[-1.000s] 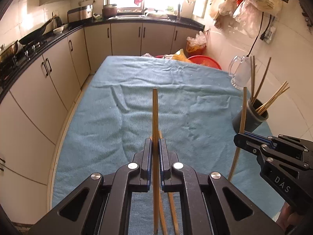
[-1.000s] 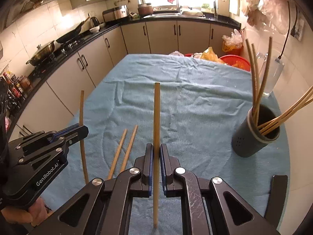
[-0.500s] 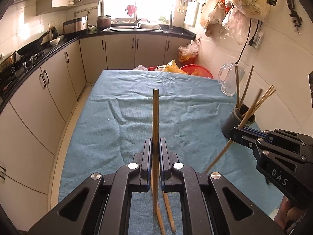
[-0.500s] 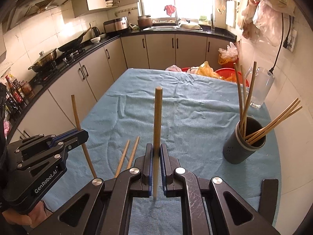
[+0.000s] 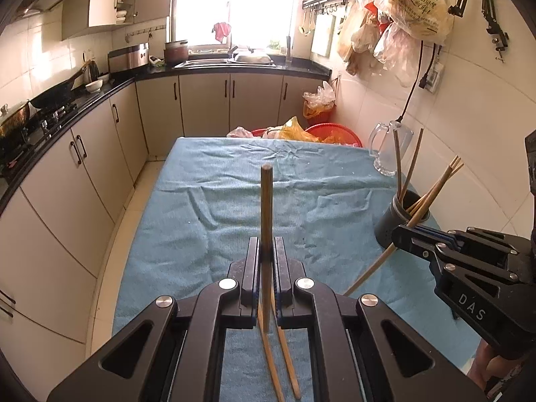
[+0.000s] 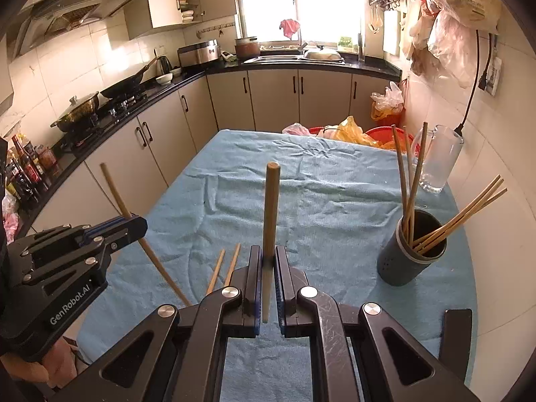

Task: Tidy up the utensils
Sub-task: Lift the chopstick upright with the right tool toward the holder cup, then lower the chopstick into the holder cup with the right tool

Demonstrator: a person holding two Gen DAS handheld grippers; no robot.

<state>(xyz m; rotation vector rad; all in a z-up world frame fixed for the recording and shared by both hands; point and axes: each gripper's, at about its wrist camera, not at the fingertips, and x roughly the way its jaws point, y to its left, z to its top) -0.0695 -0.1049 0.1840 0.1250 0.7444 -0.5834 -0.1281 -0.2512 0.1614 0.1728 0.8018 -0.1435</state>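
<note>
Between the fingers of the left gripper (image 5: 267, 261), in the left wrist view, a wooden chopstick (image 5: 266, 207) is standing upright, pinched by jaws that are nearly together. Two loose chopsticks (image 5: 281, 361) are lying on the blue cloth (image 5: 207, 221) below the fingers; the dark holder (image 5: 398, 221) of chopsticks is sitting to their right.

Seen from the right wrist, the right gripper (image 6: 267, 264) is clamping a second chopstick (image 6: 270, 207) the same way, with the holder (image 6: 410, 254) right of its fingers and the loose pair (image 6: 224, 266) just left.
</note>
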